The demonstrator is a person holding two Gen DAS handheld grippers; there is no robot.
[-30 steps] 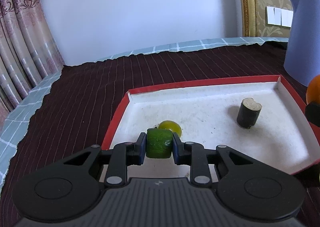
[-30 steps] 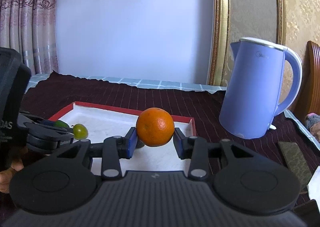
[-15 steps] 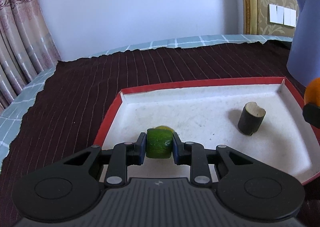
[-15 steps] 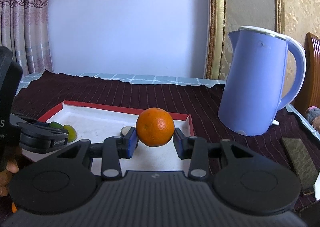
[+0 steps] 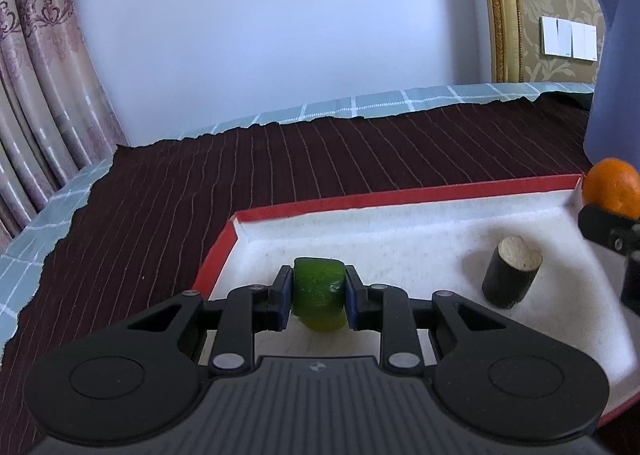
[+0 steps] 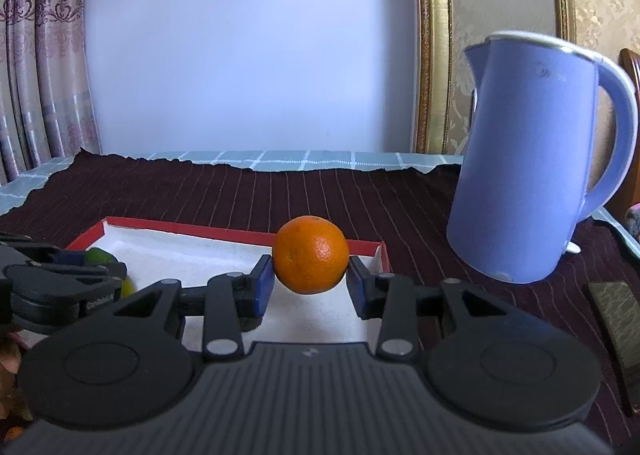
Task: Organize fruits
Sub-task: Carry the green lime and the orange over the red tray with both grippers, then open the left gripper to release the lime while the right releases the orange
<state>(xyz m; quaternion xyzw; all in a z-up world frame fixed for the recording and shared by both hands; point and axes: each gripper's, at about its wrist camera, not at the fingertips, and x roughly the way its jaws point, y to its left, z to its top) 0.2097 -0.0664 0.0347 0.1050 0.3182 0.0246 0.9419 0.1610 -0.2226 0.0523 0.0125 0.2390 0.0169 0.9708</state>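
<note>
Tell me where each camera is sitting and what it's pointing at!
Left wrist view: sits on the left tongs, looking down over the white tray; the tongs pinch a green fruit there.
Right wrist view: sits on the right tongs, looking across the tray's far rim toward the blue kettle; these tongs pinch an orange, and the left tongs show at the left edge.
Both views share the tray, orange, kettle, green fruit and dark striped cloth.
</note>
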